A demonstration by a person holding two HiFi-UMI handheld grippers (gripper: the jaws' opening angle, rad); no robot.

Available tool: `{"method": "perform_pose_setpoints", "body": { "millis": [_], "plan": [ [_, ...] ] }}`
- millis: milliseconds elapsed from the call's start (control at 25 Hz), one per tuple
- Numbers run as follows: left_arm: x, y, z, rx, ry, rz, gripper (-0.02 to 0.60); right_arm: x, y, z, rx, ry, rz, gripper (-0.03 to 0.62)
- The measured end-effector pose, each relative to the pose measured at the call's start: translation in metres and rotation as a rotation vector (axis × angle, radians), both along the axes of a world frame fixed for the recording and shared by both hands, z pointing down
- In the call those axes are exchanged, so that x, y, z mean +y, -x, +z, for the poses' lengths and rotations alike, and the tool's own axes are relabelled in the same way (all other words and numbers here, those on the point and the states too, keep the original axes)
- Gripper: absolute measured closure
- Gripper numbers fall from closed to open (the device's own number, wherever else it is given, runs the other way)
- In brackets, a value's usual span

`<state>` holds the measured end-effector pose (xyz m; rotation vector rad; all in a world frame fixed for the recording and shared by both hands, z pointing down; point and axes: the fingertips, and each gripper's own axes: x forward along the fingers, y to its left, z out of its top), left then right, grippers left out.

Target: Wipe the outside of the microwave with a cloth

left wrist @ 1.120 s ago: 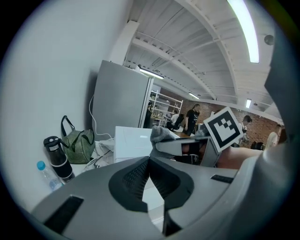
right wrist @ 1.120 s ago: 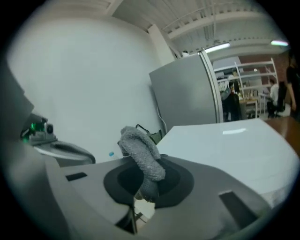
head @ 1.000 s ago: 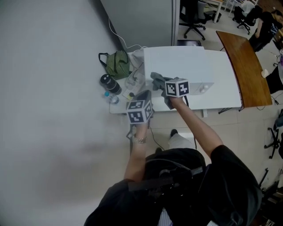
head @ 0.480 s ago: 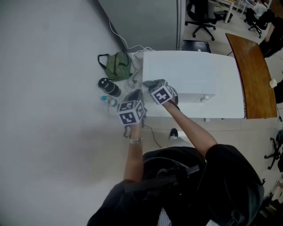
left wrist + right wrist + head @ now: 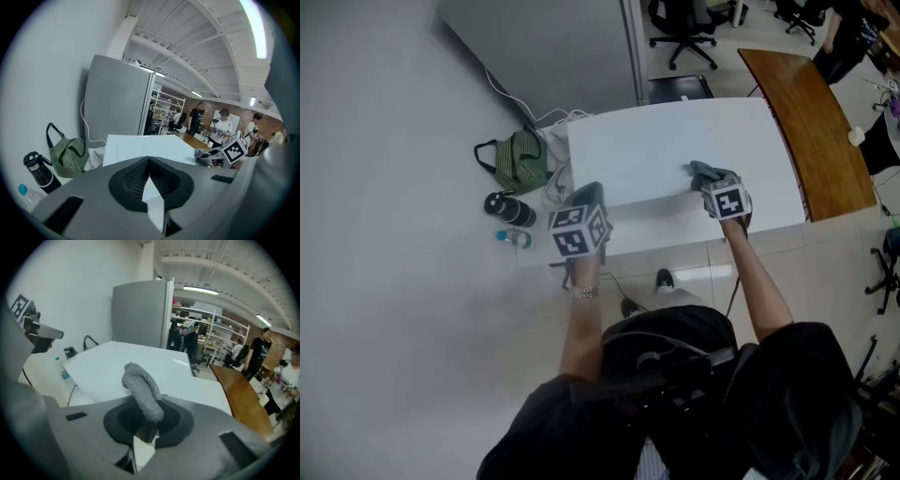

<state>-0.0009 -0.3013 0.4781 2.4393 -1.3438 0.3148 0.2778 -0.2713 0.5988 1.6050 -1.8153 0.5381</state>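
The white microwave [image 5: 670, 145] shows its flat top on a white table. My right gripper [image 5: 707, 180] is shut on a grey cloth [image 5: 709, 173], which rests on the top near its front right edge. In the right gripper view the cloth [image 5: 140, 386] curls up out of the jaws over the white top [image 5: 117, 366]. My left gripper [image 5: 588, 194] hovers at the front left corner, shut with nothing in it; its pads [image 5: 136, 176] meet in front of the white top [image 5: 140, 146].
A green striped bag [image 5: 516, 159], a black flask [image 5: 508, 208] and a clear water bottle [image 5: 514, 239] lie left of the microwave. A grey cabinet [image 5: 553, 47] stands behind. A brown wooden table [image 5: 811, 122] runs along the right. People stand far off.
My right gripper has slid the cloth from the microwave top's front left corner across to its front right. The left gripper has stayed by the left corner.
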Motion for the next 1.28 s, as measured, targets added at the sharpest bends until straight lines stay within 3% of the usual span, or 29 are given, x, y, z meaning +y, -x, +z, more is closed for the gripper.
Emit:
{"method": "perform_pose_setpoints", "body": {
  "millis": [160, 280, 400, 520, 680, 800, 920, 1080, 1280],
  "plan": [
    [0.000, -0.003, -0.002, 0.015, 0.001, 0.025, 0.578, 0.012, -0.067, 0.016, 0.014, 0.073, 0.112, 0.554],
    [0.000, 0.013, -0.002, 0.017, 0.003, 0.005, 0.578, 0.003, -0.051, 0.005, -0.040, 0.099, 0.126, 0.557],
    [0.000, 0.033, -0.005, 0.021, -0.004, -0.030, 0.578, -0.034, 0.032, -0.017, -0.133, 0.050, 0.003, 0.557],
    [0.003, 0.056, -0.003, 0.016, -0.003, -0.068, 0.578, -0.077, 0.159, -0.044, -0.201, -0.014, -0.211, 0.557],
    [0.008, 0.092, -0.001, 0.003, 0.001, -0.134, 0.578, -0.107, 0.294, -0.029, -0.198, 0.085, -0.429, 0.557],
    [0.011, 0.118, -0.005, -0.006, -0.002, -0.182, 0.578, -0.120, 0.341, -0.017, -0.129, 0.143, -0.511, 0.557],
    [0.013, 0.133, -0.010, -0.008, -0.011, -0.211, 0.578, -0.122, 0.328, -0.006, -0.096, 0.184, -0.491, 0.557],
    [0.004, 0.136, -0.014, 0.004, -0.013, -0.210, 0.578, -0.113, 0.277, 0.006, -0.105, 0.221, -0.433, 0.556],
    [-0.006, 0.097, -0.015, 0.027, -0.021, -0.119, 0.578, -0.093, 0.142, 0.012, -0.071, 0.195, -0.276, 0.556]
  ]
}}
